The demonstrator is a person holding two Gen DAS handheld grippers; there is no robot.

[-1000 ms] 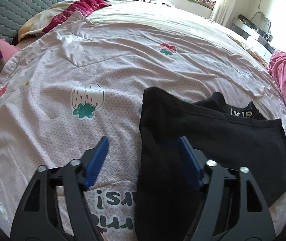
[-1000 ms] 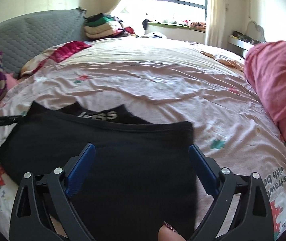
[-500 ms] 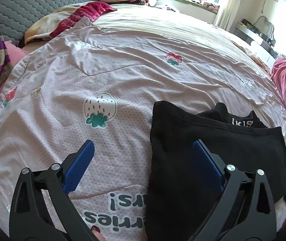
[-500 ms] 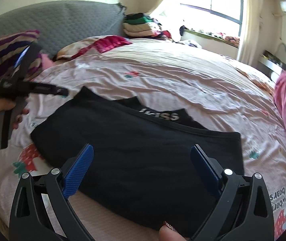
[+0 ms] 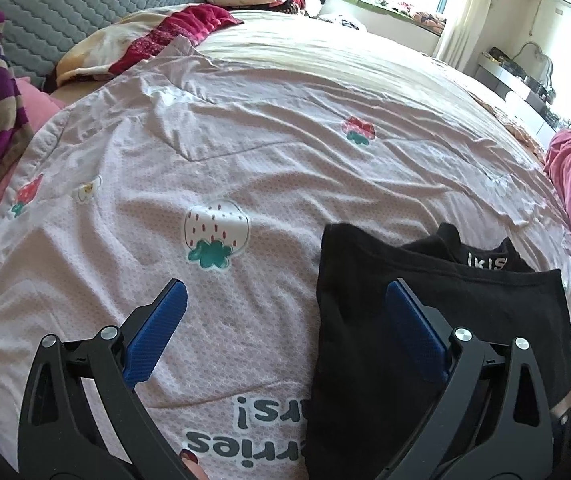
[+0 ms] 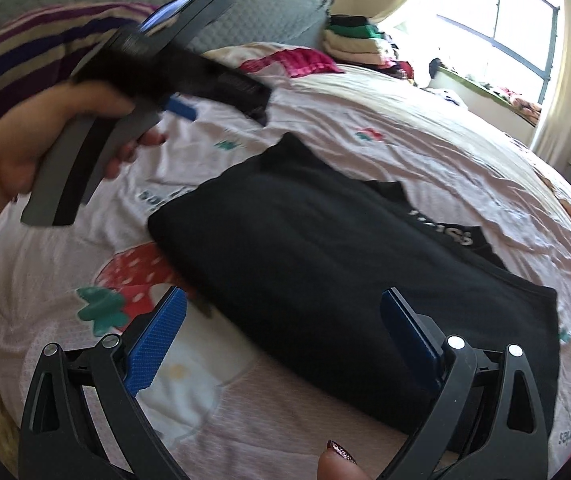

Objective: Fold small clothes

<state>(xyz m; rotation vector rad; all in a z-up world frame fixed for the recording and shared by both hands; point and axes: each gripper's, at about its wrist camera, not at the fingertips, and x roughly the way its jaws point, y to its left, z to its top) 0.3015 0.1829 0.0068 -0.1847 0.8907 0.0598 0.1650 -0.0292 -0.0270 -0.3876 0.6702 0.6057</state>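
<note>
Left wrist view first: my left tool hangs wide apart and released over the bed, nothing between its blue pads. Its right-hand pad overlaps the near left edge of the folded black cotton garment, which lies flat on the pale pink strawberry-print quilt with a white-lettered waistband poking out at its far side. Whether that pad touches the cloth I cannot tell.

Right wrist view: my right tool is likewise released, pads spread and empty, over the near edge of the same garment, which sits diagonally across the quilt. The left tool shows blurred at upper left, gripped by a hand and well clear of the cloth.

My worry is the fold slipping: the top layer looks loose, so a pad dragging across it could pull it askew or catch the quilt beneath instead, bunching both.
</note>
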